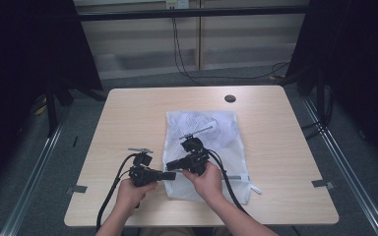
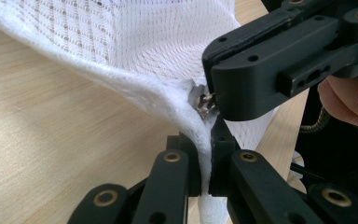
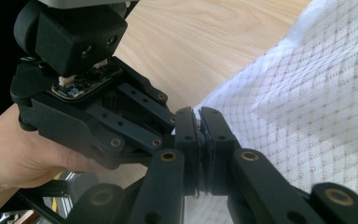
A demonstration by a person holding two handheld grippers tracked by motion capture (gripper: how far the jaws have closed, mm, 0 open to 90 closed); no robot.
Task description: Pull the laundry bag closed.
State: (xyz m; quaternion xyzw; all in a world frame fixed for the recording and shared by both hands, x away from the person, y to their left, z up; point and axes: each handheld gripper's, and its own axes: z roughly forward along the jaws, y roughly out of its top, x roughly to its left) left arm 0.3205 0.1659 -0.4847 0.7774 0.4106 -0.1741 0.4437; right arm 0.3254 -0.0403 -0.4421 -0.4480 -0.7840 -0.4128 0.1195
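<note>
The left gripper (image 2: 205, 163) is pinching the white mesh zip bag's (image 1: 204, 129) near-left corner on the pale wooden bench (image 1: 128, 113); the right gripper (image 2: 214, 103), jaws closed, is gripping the metal zip pull (image 2: 205, 102) just above.

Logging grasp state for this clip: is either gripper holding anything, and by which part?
The left gripper pinches the white mesh laundry bag's thick hem at its corner; the right gripper is shut on the metal zipper pull there.
</note>
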